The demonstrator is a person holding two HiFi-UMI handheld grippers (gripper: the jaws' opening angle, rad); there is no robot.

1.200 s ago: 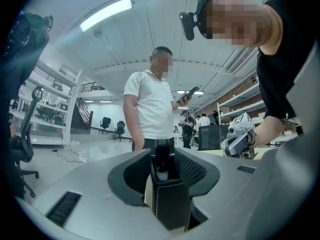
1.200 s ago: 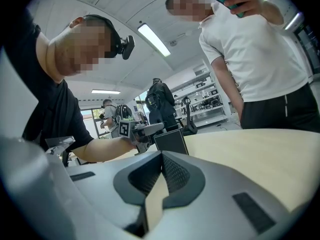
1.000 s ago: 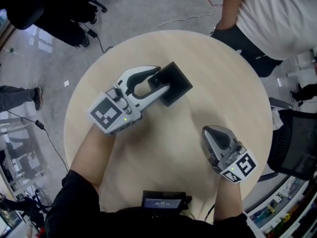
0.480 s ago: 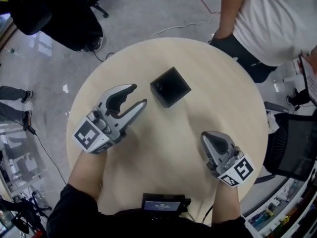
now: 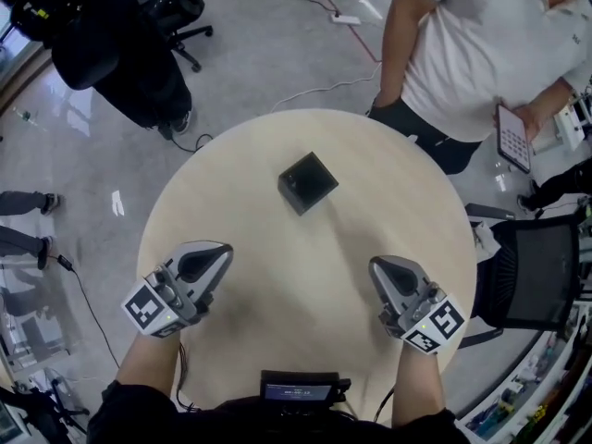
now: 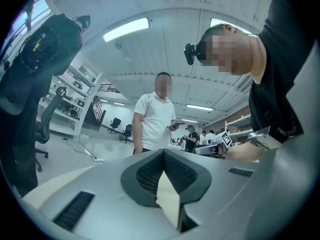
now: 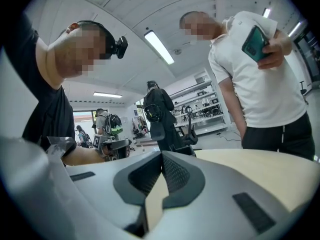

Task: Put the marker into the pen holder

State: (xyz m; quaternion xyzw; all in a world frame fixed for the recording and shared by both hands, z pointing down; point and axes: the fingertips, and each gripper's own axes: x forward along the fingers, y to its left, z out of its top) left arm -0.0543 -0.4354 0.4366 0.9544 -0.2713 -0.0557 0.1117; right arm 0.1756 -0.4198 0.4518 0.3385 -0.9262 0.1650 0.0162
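Pen holder (image 5: pixel 308 181) interior is too dark to make out.

Head view steeply down on table (image 5: pixel 370 211), gripper views low, level

The left tongs (image 5: pixel 225 249) and right tongs (image 5: pixel 374 264) are pale grey, each bearing a black-and-white marker cube (image 5: pixel 153 308); sleeves (image 5: pixel 139 405) are black.

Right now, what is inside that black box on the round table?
The black pen holder on the table shows only a dark interior from above. Nothing visibly sticks out over its rim; its walls and shadow hide whatever lies deeper.
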